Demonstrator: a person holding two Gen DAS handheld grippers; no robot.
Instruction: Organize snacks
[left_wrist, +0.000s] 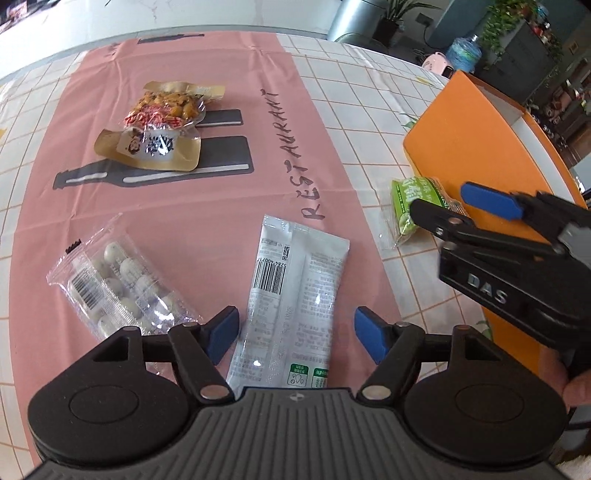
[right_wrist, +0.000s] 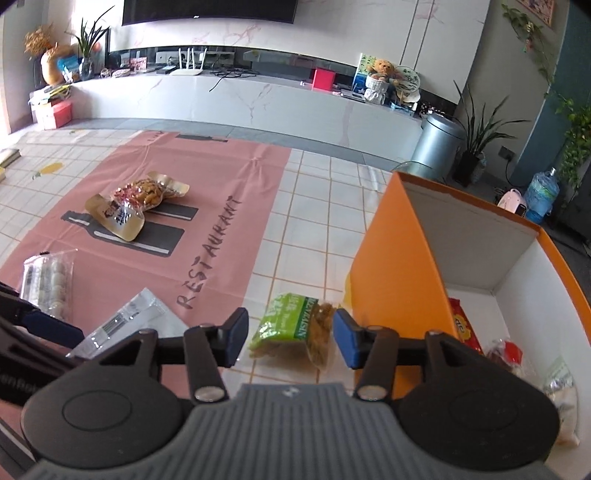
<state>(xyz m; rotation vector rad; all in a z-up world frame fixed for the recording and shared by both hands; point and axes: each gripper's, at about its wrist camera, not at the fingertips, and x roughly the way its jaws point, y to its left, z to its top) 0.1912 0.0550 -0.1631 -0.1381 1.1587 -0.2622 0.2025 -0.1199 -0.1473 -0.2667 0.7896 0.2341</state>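
You are working over a white gridded tablecloth with a pink mat spread across it, in a living room with a long marble counter behind. Your left gripper tips steeply down at the mat, jaws apart, and the silver-grey snack pouch lies flat between its blue pads without either pad pressing on it; the pouch runs away toward twelve o'clock. At about ten o'clock from those jaws sits a clear packet of white round sweets, and further off at eleven o'clock two golden snack bags lie stacked on the printed bottles. Your right gripper slants down less steeply, jaws parted, with the green snack bag lying on the cloth between the pads, no pad squeezing it. That green bag rests just beside the outer wall of the orange box, which stands at two o'clock from the right jaws; inside it lie a red packet and other wrapped snacks
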